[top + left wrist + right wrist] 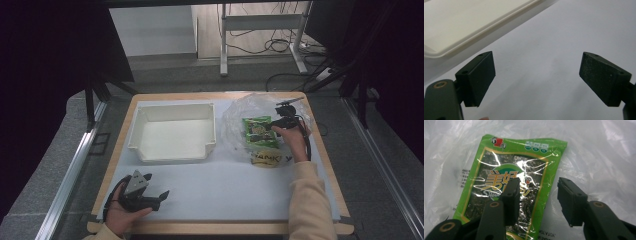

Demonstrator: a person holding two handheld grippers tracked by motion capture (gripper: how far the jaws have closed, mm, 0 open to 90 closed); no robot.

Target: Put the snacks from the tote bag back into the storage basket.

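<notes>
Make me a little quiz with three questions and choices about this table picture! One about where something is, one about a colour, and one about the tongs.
1. Where is the white tray?
A. left of the clear plastic bag
B. on top of the bag
C. on the floor

2. What colour is the snack packet?
A. red
B. green
C. blue

3. How are the left tongs?
A. shut on the tray
B. shut on the packet
C. open, holding nothing

Answers:
1. A, the high view shows the tray beside the bag, toward the table's left.
2. B, the packet's wrapper is bright green in the right gripper view.
3. C, the left gripper view shows a wide gap between the jaws with bare table behind.
</notes>
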